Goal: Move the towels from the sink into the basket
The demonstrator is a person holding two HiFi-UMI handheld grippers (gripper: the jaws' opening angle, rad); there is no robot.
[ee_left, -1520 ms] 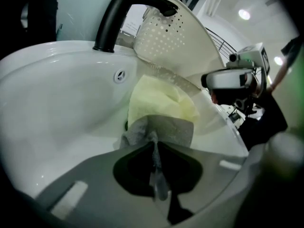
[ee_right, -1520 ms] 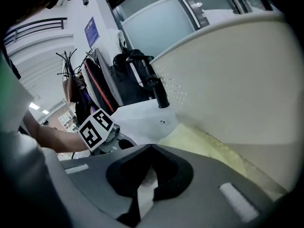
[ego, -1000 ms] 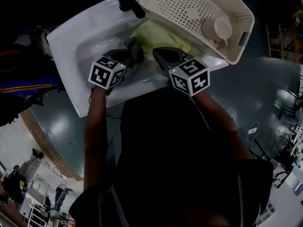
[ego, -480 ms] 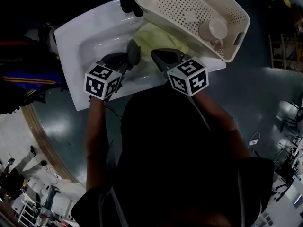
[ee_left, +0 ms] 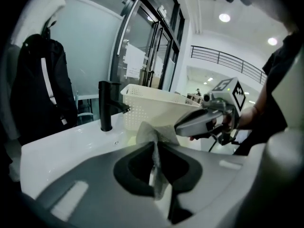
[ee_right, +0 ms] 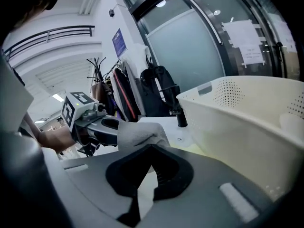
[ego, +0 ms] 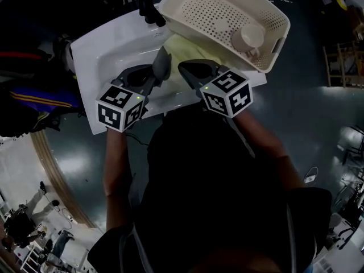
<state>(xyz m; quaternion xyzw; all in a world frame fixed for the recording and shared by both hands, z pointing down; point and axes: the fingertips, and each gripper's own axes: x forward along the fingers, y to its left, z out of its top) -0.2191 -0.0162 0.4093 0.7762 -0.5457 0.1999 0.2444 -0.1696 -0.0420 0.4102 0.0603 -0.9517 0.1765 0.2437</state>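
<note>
Both tools have been raised since the earlier frame, and a grey towel point(ego: 164, 61) has been drawn up clear of the sink point(ego: 108, 44) with the left tool point(ego: 153, 78).

Head view: the right tool point(ego: 183, 67) is held just beside it at three o'clock, over a yellow towel point(ego: 182, 47) left lying in the sink. The basket point(ego: 219, 7) is seen at two o'clock, with a white cup-like thing point(ego: 248, 38) inside. The lift-out step is judged to be in hand. A carry up over the near rim is called for next, then a release above the basket.

Left gripper view: the jaws are shown pinched tight on the grey towel point(ee_left: 151, 133), a grip only hinted at from above. The black faucet point(ee_left: 105, 106) is seen upright at eleven o'clock, and the right tool point(ee_left: 179, 127) looks closed to a point.

Right gripper view: its own jaws are seen drawn together with nothing held between them. The yellow towel point(ee_right: 190, 148) is shown flat in the sink at two o'clock, untouched. The basket wall point(ee_right: 237, 122) is found standing high, which the head view does not show.
</note>
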